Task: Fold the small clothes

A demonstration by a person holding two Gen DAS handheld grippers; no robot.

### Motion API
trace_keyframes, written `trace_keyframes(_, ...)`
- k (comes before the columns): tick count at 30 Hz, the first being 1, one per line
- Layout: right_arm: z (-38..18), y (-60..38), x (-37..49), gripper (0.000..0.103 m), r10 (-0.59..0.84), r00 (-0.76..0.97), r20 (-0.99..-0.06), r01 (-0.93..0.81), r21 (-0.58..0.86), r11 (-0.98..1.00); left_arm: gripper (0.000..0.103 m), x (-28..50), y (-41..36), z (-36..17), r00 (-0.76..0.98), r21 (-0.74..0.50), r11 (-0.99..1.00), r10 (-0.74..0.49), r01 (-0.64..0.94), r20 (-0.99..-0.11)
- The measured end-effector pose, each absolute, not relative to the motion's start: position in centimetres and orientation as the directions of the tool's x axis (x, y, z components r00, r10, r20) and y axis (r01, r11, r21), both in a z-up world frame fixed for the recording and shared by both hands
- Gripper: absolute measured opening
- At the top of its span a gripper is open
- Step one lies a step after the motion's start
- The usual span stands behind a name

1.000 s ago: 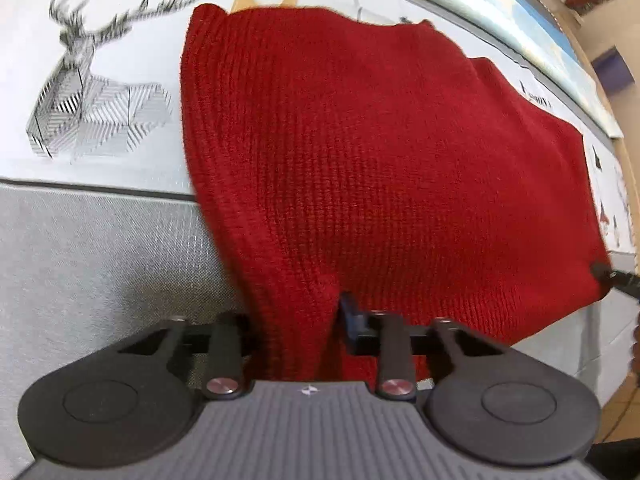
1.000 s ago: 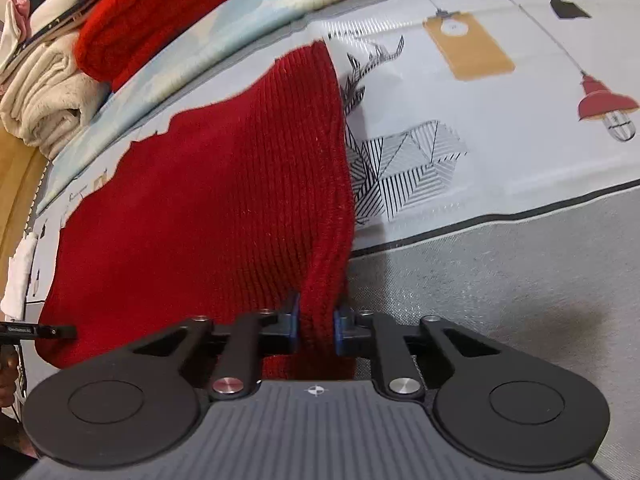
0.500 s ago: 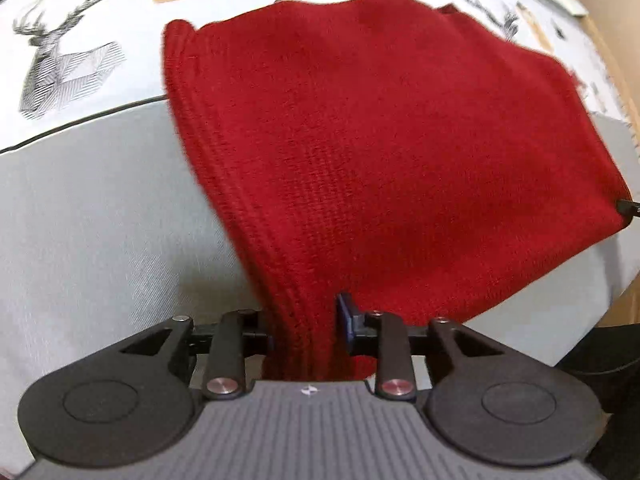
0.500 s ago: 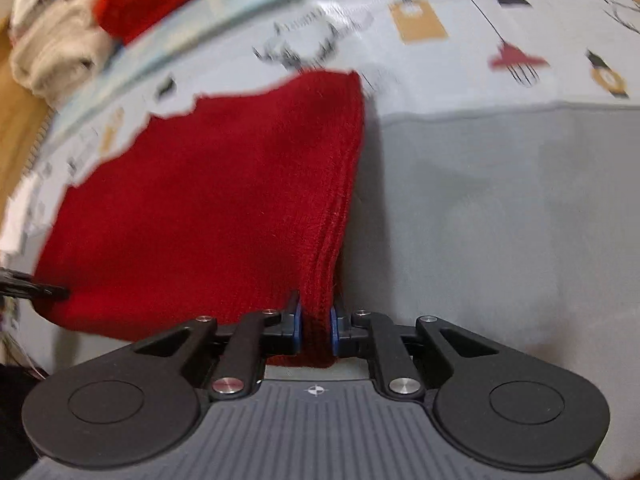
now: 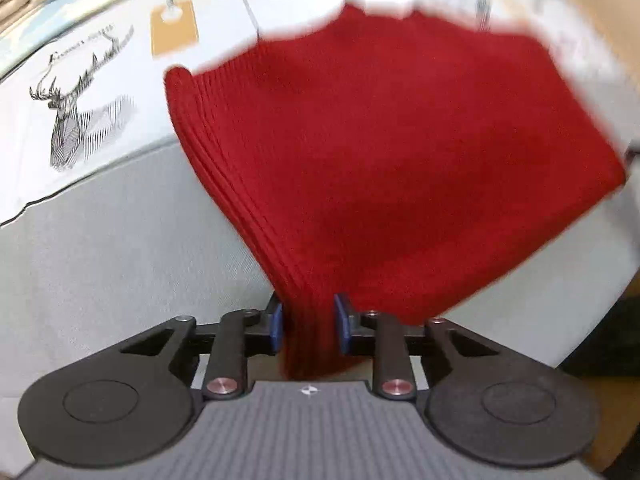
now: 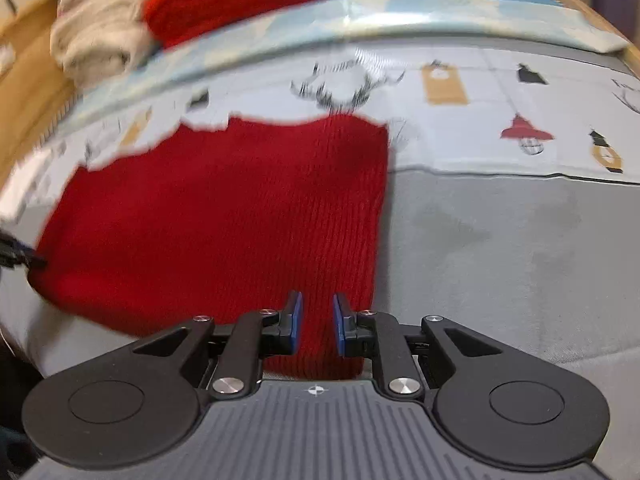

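the red garment (image 5: 392, 168) is a ribbed, matt knit; the left gripper (image 5: 308, 322) and right gripper (image 6: 317, 322) look like matt black plastic with shiny metal pins and blue pads (image 6: 295, 316); the printed table cover (image 6: 500, 248) is smooth, dull cloth
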State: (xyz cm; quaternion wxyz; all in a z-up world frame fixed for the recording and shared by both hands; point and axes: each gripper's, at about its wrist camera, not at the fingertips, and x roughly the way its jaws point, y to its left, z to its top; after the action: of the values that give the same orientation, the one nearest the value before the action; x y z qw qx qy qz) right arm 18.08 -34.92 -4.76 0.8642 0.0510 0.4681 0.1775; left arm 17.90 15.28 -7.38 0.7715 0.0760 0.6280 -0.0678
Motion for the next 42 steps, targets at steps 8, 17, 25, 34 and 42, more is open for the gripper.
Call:
trace_keyframes(8, -8.1, -33.5, 18.8, 0.023, 0.203, 0.386, -0.900, -0.278, 0.096, 0.956, 0.034, 17.6, 15.8, -7.7, 0.184, 0.080, 0.982, 0.049, 0.168, -0.982)
trace_keyframes(17, -7.0, -34.4, 19.5, 0.025, 0.221, 0.429, -0.876, -0.245, 0.123, 0.962, 0.033, 19.2, 17.7, -3.7, 0.394, 0.036, 0.998, 0.013, 0.052, -0.919)
trace_keyframes(25, -7.6, -33.8, 19.7, 0.032, 0.182, 0.416, -0.891, -0.255, 0.077, 0.964, 0.030, 19.5, 14.6, -7.8, 0.261, 0.233, 0.937, 0.164, 0.259, -0.951)
trace_keyframes(34, -6.9, -34.0, 19.2, 0.032, 0.179, 0.443, -0.879, -0.231, 0.081, 0.969, 0.033, 18.7, 13.0, -6.8, 0.305, 0.164, 0.939, 0.068, 0.301, -0.950)
trace_keyframes(42, -4.5, -34.2, 19.0, 0.035, 0.130, 0.533, -0.836, -0.165, 0.048, 0.985, 0.039, 17.2, 11.3, -5.4, 0.350, 0.198, 0.931, 0.084, 0.306, -0.933)
